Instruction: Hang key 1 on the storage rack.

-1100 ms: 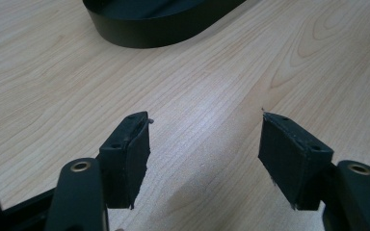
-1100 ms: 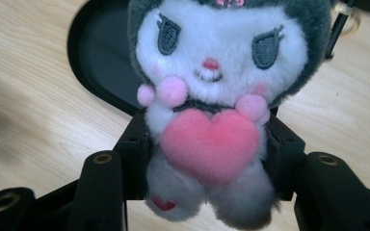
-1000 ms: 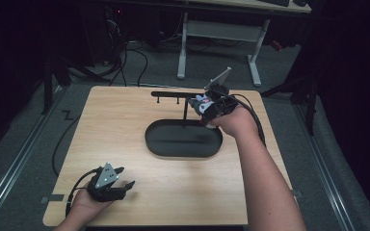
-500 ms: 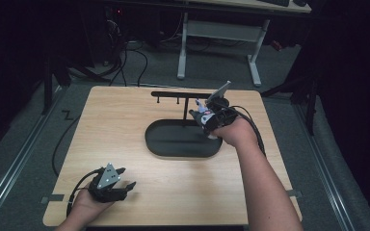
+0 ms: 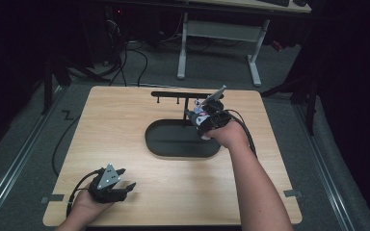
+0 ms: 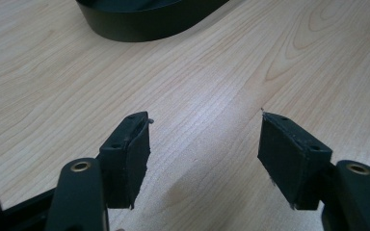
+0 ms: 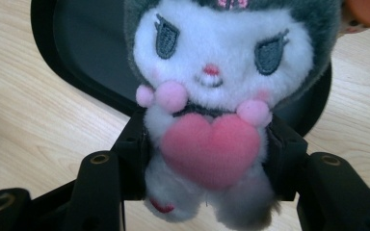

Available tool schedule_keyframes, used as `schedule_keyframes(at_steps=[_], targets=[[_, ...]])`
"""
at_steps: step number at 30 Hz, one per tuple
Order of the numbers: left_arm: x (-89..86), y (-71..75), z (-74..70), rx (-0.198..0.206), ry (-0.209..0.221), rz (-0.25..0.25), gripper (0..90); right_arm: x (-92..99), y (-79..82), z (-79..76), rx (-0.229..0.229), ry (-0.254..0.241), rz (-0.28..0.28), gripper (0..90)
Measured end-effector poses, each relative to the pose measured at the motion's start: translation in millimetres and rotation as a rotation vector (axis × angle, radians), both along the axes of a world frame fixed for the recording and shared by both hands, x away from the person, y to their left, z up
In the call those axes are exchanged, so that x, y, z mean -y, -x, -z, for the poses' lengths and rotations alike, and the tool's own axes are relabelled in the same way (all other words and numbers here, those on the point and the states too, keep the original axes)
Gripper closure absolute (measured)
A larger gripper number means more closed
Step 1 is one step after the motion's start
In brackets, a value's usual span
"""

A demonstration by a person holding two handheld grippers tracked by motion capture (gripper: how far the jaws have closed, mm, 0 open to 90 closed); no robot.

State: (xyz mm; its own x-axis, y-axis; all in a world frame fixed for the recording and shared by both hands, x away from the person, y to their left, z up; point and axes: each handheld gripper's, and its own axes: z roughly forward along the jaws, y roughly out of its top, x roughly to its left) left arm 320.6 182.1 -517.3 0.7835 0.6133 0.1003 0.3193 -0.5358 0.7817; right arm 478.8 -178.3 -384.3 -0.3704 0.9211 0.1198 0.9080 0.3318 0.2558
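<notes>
Gripping a plush toy [image 7: 212, 120] by its body in the right gripper [image 5: 203, 117], jaws just easing wider, pads touching its sides (pink heart on front), over the right end of the black oval tray [image 5: 173, 150]. Resting the left gripper [image 5: 112, 184] on the wooden table [image 5: 125, 125], jaws spread, nothing between.

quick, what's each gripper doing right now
left gripper: open, nothing between its pads, resting low over the table.
right gripper: closed on the plush toy, over the black tray; its jaws have just been opening slightly.
</notes>
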Motion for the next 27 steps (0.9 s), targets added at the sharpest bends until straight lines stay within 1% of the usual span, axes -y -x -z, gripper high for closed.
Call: schedule_keyframes(at_steps=[5, 9, 10, 11, 12, 13, 18, 19, 20, 21, 22, 23, 24, 25, 26, 27], targets=[[-0.2, -0.6, 0.4, -0.005, -0.002, 0.0, 35.8, -2.3, -3.5, 10.0, -0.001, 0.007, 0.0, 45.4], [-0.5, -1.1, 1.1, -0.01, 0.001, -0.002, 35.7, -2.8, -4.3, 13.5, 0.005, 0.002, 0.011, 43.2], [-0.6, -1.4, 1.3, -0.01, -0.001, -0.002, 35.7, -2.1, -4.0, 15.2, 0.005, -0.006, 0.021, 41.0], [-0.6, -1.4, 1.3, -0.01, -0.001, -0.002, 35.7, -2.1, -4.0, 15.2, 0.005, -0.006, 0.021, 41.0], [-0.6, -1.4, 1.0, -0.012, -0.001, -0.002, 35.7, -1.5, -3.4, 15.6, 0.008, -0.016, 0.024, 39.7], [-0.6, -1.3, 0.9, -0.012, -0.001, -0.002, 35.7, -0.4, -1.9, 15.2, 0.019, -0.021, 0.035, 39.0], [0.1, -1.9, 0.3, -0.01, 0.007, -0.004, 35.7, 5.4, 8.1, 14.6, 0.047, -0.044, 0.031, 38.7], [0.1, -1.9, 0.3, -0.01, 0.007, -0.004, 35.8, 5.4, 8.1, 14.6, 0.047, -0.044, 0.031, 38.7], [1.3, -3.1, 0.3, -0.009, 0.005, -0.003, 35.8, 9.3, 14.2, 16.2, 0.053, -0.05, 0.034, 38.7], [1.3, -3.1, 0.3, -0.009, 0.005, -0.003, 35.8, 9.3, 14.2, 16.2, 0.053, -0.05, 0.034, 38.7], [2.5, -3.8, 0.5, -0.01, 0.002, -0.001, 35.7, 16.1, 22.2, 20.5, 0.065, -0.062, 0.037, 39.3], [2.5, -3.8, 0.5, -0.01, 0.002, -0.001, 35.7, 16.1, 22.2, 20.5, 0.065, -0.062, 0.037, 39.3], [2.7, -3.6, 0.7, -0.004, 0.002, -0.001, 35.7, 20.2, 30.2, 24.5, 0.063, -0.074, 0.032, 42.1], [2.7, -3.6, 0.7, -0.004, 0.002, -0.001, 35.7, 20.2, 30.2, 24.5, 0.063, -0.074, 0.032, 42.1], [1.8, -3.1, 0.1, 0.002, 0.009, -0.004, 35.8, 24.8, 39.2, 31.0, 0.075, -0.087, 0.037, 43.4], [1.8, -3.1, 0.1, 0.002, 0.009, -0.004, 35.8, 24.8, 39.2, 31.0, 0.075, -0.087, 0.037, 43.4]])
